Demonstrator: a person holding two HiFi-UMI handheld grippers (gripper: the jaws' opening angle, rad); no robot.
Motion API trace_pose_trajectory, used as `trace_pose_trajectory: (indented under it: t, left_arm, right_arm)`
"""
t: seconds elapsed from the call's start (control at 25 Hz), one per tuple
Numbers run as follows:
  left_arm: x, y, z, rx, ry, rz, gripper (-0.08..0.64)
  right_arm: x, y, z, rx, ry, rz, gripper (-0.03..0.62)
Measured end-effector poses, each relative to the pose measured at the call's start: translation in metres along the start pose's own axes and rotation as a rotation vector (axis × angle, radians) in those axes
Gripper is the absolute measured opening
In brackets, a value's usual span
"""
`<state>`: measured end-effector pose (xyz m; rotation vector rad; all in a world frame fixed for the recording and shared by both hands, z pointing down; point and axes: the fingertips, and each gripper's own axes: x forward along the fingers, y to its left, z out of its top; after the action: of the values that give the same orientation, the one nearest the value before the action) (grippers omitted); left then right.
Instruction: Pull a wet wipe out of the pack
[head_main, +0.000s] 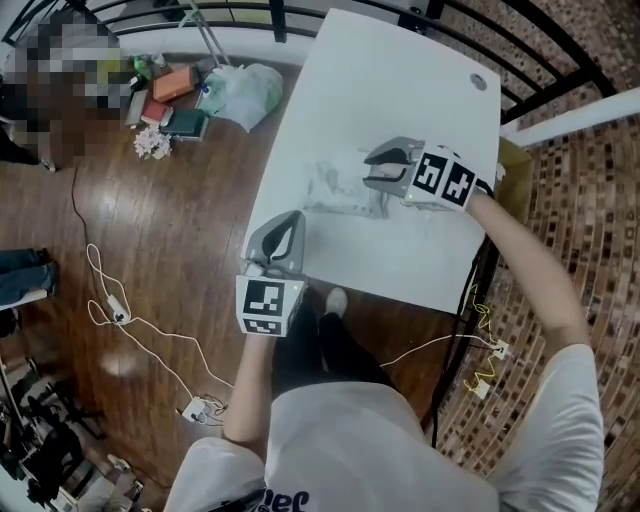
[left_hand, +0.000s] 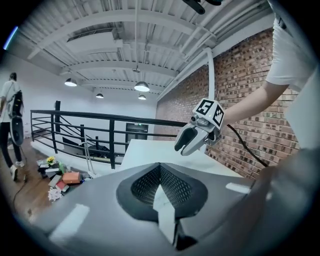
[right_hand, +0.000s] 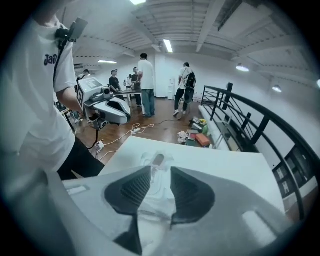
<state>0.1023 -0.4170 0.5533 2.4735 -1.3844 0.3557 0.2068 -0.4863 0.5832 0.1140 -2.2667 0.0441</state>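
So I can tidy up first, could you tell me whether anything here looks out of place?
Yes: a heap of clutter lies on the floor by the railing, and loose cables trail across it.

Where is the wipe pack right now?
In the head view, the wipe pack lies on the white table, left of its middle, just beside the open right claw.

White table (head_main: 400, 80) on wooden floor (head_main: 150, 230); books (maybe boxes) (head_main: 170, 95) piled beside plastic bag (head_main: 240, 95), near black railing (left_hand: 112, 135); white cable (head_main: 130, 318) across floor.
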Motion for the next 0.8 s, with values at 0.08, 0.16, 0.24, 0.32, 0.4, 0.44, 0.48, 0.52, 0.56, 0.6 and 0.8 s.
trace_pose_trajectory:
  t: [0.08,0.16,0.24,0.32,0.4,0.44,0.48,0.52,0.56,0.6,0.8]
  left_arm:
    - [0.000,0.002,-0.004,-0.015,0.006,0.003,0.015]
    - [0.001,0.006,-0.004,-0.041,0.003,0.012,0.015]
    - [0.001,0.010,-0.002,-0.069,-0.005,0.024,0.015]
    - [0.003,0.011,-0.002,-0.083,-0.008,0.022,0.015]
    - [0.004,0.008,-0.004,-0.077,-0.003,0.009,0.015]
    - [0.005,0.006,-0.005,-0.073,0.000,0.002,0.015]
    - [0.005,0.005,-0.005,-0.071,0.002,-0.001,0.015]
    - [0.005,0.004,-0.006,-0.067,0.004,0.000,0.015]
    - [0.005,0.004,-0.005,-0.061,0.006,0.003,0.015]
    - [0.004,0.003,-0.005,-0.058,0.006,0.006,0.015]
    - [0.002,0.001,-0.006,-0.084,0.002,-0.004,0.015]
  right_arm:
    - [0.023,0.010,-0.005,0.036,0.038,0.049,0.111]
    - [0.040,0.016,-0.010,0.068,0.071,0.079,0.105]
    - [0.053,0.019,-0.015,0.097,0.090,0.091,0.085]
    - [0.063,0.020,-0.017,0.143,0.092,0.105,0.074]
    - [0.071,0.022,-0.018,0.191,0.090,0.124,0.072]
    - [0.074,0.023,-0.018,0.208,0.090,0.131,0.071]
    - [0.077,0.023,-0.019,0.222,0.089,0.134,0.071]
    - [0.080,0.023,-0.019,0.233,0.086,0.135,0.063]
    - [0.082,0.022,-0.019,0.239,0.085,0.135,0.057]
    - [0.084,0.022,-0.019,0.240,0.089,0.136,0.047]
    - [0.092,0.026,-0.026,0.220,0.136,0.155,-0.008]
